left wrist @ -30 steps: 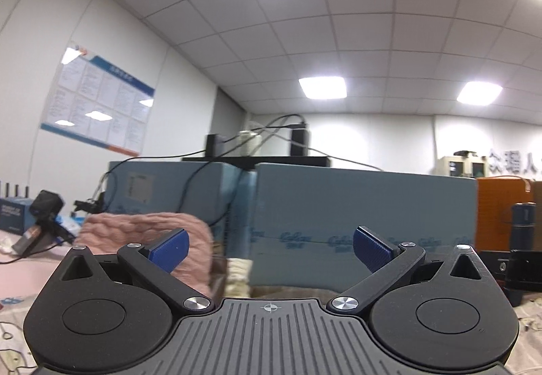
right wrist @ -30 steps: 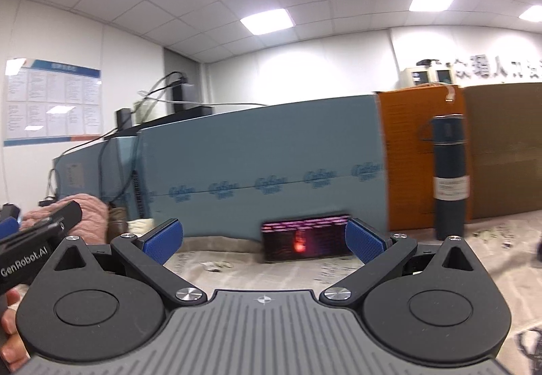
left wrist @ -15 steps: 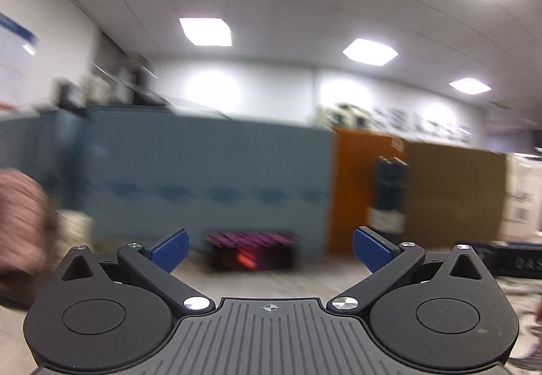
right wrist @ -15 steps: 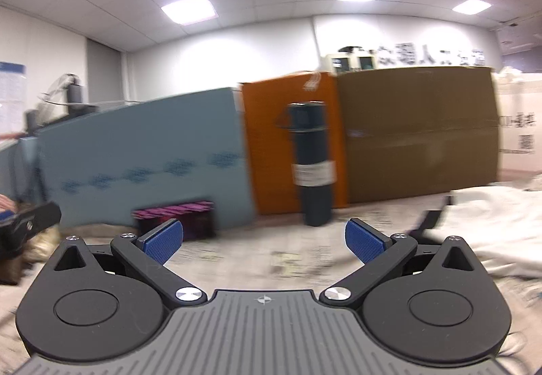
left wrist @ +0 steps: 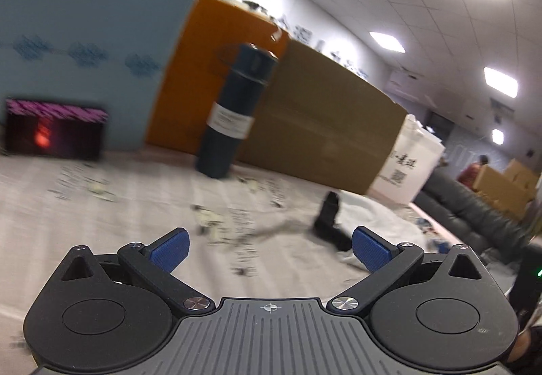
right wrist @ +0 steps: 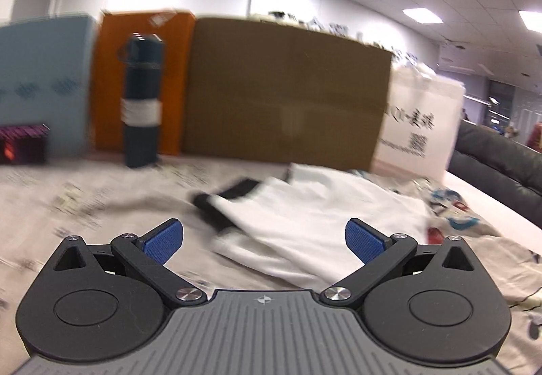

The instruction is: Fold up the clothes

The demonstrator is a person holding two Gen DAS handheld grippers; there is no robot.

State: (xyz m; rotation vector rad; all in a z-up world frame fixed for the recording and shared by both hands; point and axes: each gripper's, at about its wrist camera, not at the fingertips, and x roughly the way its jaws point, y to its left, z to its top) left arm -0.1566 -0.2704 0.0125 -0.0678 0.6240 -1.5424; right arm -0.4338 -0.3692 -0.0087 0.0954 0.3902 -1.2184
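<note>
A white garment with black trim (right wrist: 315,216) lies crumpled on the printed table cover, just ahead of my right gripper (right wrist: 264,241), which is open and empty above its near edge. In the left wrist view the same garment (left wrist: 369,222) lies ahead to the right. My left gripper (left wrist: 269,249) is open and empty over bare cover, left of the garment.
A dark blue flask (left wrist: 233,111) stands at the back, also in the right wrist view (right wrist: 142,107). Behind it stand a blue panel (left wrist: 84,46), an orange box (right wrist: 142,80), a brown cardboard box (right wrist: 284,97) and a white bag (right wrist: 423,124). A dark sofa (right wrist: 501,168) is at right.
Both views have swung right and tilted down: the pink knit and blue panel slid off left, the flask, boxes and white garment came into view. Both grippers stayed open.
</note>
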